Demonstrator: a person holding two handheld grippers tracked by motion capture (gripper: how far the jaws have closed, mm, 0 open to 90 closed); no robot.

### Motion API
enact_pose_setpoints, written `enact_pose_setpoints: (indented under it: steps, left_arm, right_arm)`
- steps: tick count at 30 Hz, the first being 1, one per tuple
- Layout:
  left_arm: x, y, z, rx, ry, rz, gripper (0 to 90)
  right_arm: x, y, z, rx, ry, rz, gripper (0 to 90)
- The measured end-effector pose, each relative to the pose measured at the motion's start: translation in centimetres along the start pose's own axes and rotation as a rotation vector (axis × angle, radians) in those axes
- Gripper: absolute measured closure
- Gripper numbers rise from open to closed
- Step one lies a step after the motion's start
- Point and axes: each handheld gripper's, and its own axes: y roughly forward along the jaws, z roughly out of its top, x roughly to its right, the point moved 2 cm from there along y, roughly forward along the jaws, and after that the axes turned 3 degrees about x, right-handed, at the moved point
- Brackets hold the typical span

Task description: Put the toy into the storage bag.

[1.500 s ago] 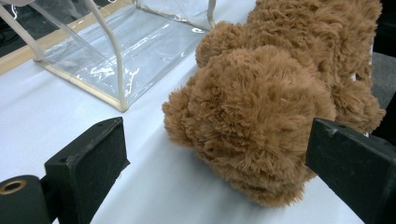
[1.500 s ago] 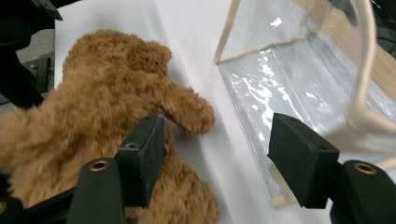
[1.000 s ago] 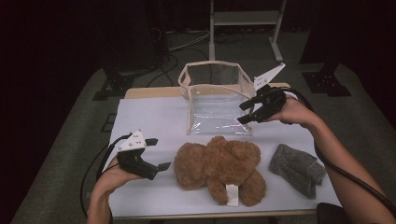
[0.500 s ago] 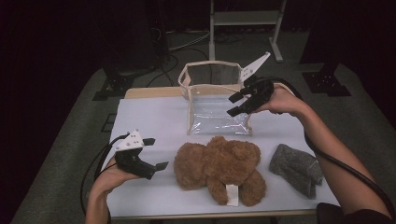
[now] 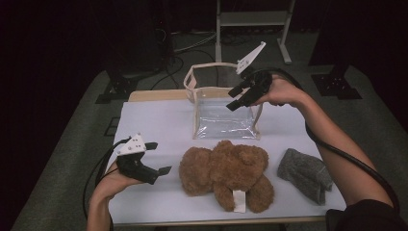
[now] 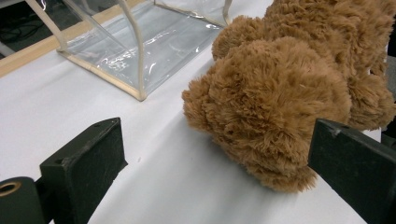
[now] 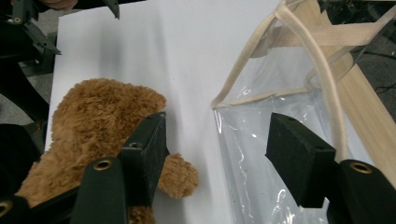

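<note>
Left gripper [image 5: 156, 158] held low near the table's left side, forearm entering from the bottom edge, jaws pointing right and spread wide with nothing between them. Right gripper [image 5: 236, 97] held raised farther back, arm reaching in from the right, wrist bent, jaws angled down-left, apart, gripping nothing.

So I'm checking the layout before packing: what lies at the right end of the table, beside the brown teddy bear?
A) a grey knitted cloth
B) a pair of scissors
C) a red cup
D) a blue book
A: in the high view a grey knitted cloth lies on the white table, right of the teddy bear and apart from it.
</note>
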Motion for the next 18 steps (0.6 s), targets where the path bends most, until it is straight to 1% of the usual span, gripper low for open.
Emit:
enact_pose_setpoints:
  steps: [5, 12, 17, 18]
  left_arm:
    - [-0.1, 0.0, -0.2, -0.008, -0.002, -0.003, 3.0]
    - [-0.3, -0.2, -0.4, -0.003, -0.013, 0.008, 3.0]
    - [-0.4, -0.3, -0.5, -0.01, -0.014, 0.011, 3.0]
    - [-0.4, -0.3, -0.5, -0.012, -0.015, 0.011, 3.1]
  right_arm:
    - [0.8, 0.2, 0.6, -0.01, 0.003, -0.005, 37.1]
    - [2.0, 0.4, 1.4, -0.022, 0.009, -0.009, 37.8]
    - [2.8, 0.6, 1.8, -0.035, 0.012, -0.01, 38.3]
    - [2.9, 0.7, 1.9, -0.038, 0.019, -0.01, 38.3]
